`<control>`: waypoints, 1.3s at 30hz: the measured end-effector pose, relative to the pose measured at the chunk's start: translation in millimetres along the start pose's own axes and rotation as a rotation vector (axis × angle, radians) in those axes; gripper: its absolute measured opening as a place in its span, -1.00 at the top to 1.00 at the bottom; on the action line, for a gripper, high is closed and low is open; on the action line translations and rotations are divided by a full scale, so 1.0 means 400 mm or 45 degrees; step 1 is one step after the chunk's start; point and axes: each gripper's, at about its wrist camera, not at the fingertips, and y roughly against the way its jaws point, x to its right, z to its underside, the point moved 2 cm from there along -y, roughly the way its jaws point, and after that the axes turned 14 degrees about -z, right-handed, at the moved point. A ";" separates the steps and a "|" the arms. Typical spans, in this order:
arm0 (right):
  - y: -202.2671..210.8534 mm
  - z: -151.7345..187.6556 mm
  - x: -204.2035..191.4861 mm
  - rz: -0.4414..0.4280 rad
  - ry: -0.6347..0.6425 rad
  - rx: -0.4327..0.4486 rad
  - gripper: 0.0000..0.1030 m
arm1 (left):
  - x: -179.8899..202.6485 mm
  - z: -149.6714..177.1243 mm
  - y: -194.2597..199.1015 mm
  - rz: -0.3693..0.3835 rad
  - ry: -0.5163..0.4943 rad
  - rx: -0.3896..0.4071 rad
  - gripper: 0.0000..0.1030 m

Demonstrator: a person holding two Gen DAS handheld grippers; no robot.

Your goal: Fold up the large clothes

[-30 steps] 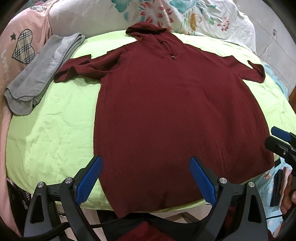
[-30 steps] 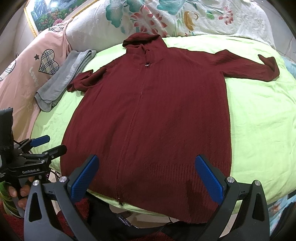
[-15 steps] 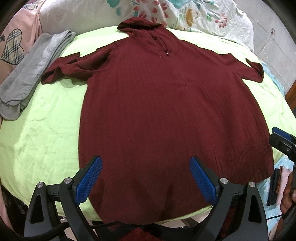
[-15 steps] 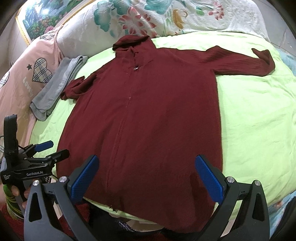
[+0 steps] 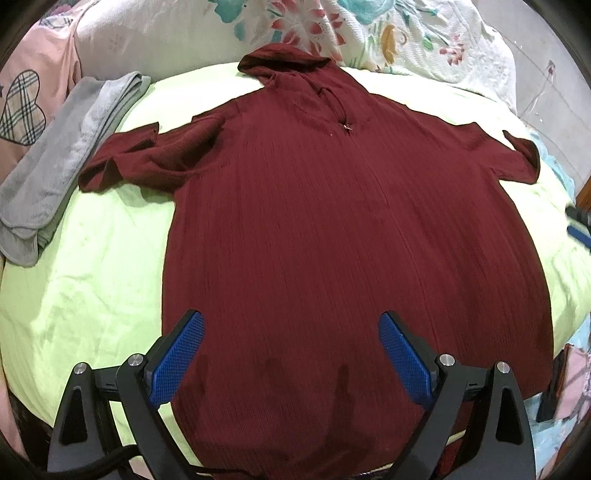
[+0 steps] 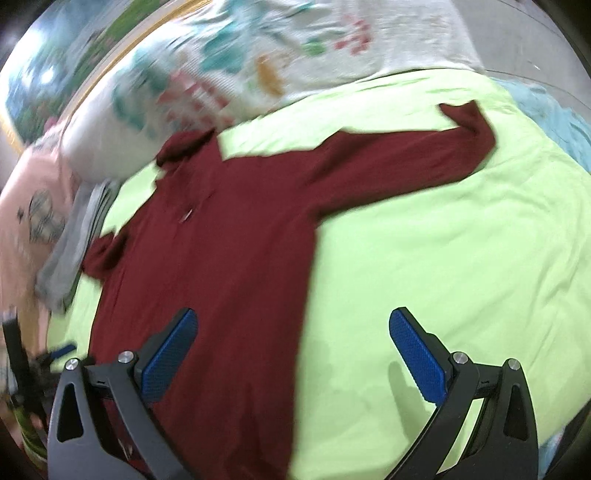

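Observation:
A dark red hooded sweater (image 5: 332, 221) lies flat, front up, on a light green bed sheet (image 5: 92, 266), hood toward the pillows and sleeves spread out. My left gripper (image 5: 291, 354) hovers open over the hem, blue pads wide apart, nothing between them. In the blurred right wrist view the sweater (image 6: 229, 243) fills the left half, its right sleeve (image 6: 424, 155) stretched toward the upper right. My right gripper (image 6: 293, 350) is open above the sweater's right side edge and the bare sheet (image 6: 443, 258). It also shows at the right edge of the left wrist view (image 5: 580, 229).
A folded grey garment (image 5: 62, 147) lies along the bed's left edge next to a pink cloth with a plaid heart (image 5: 22, 107). Floral pillows (image 5: 332, 29) line the far side. The left gripper (image 6: 40, 358) shows in the right wrist view's lower left.
The left gripper has come closer over the hem. The right gripper has swung quickly to the right, toward the sweater's right side and sleeve; its view is motion-blurred.

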 end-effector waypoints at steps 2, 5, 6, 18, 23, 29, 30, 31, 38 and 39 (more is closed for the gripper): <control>0.011 -0.061 0.057 0.043 -0.030 0.039 -0.86 | 0.002 -0.005 -0.006 -0.009 -0.011 -0.007 -0.86; 0.020 -0.168 0.157 0.135 -0.087 0.105 -0.73 | 0.007 -0.016 -0.023 -0.016 -0.020 -0.019 -0.86; 0.019 -0.198 0.183 0.171 -0.101 0.119 -0.61 | 0.010 -0.021 -0.030 -0.020 -0.025 -0.027 -0.86; -0.056 -0.563 0.517 0.469 -0.183 0.200 -0.34 | 0.067 -0.079 -0.099 -0.004 -0.046 -0.098 -0.86; -0.084 -0.620 0.622 0.398 -0.310 0.217 -0.15 | 0.089 -0.103 -0.140 0.007 -0.043 -0.135 -0.86; -0.139 -0.638 0.627 0.378 -0.298 0.141 0.85 | 0.115 -0.129 -0.163 0.036 -0.046 -0.136 -0.86; -0.137 -0.633 0.608 0.362 -0.284 0.147 0.86 | 0.117 -0.132 -0.160 0.038 -0.046 -0.127 -0.86; -0.134 -0.627 0.587 0.340 -0.271 0.158 0.87 | 0.117 -0.134 -0.159 0.040 -0.045 -0.118 -0.86; -0.153 -0.589 0.339 0.043 -0.194 0.187 0.89 | 0.093 -0.147 -0.162 0.075 0.014 -0.105 -0.86; -0.169 -0.575 0.290 -0.014 -0.180 0.188 0.89 | 0.089 -0.147 -0.160 0.080 0.026 -0.104 -0.86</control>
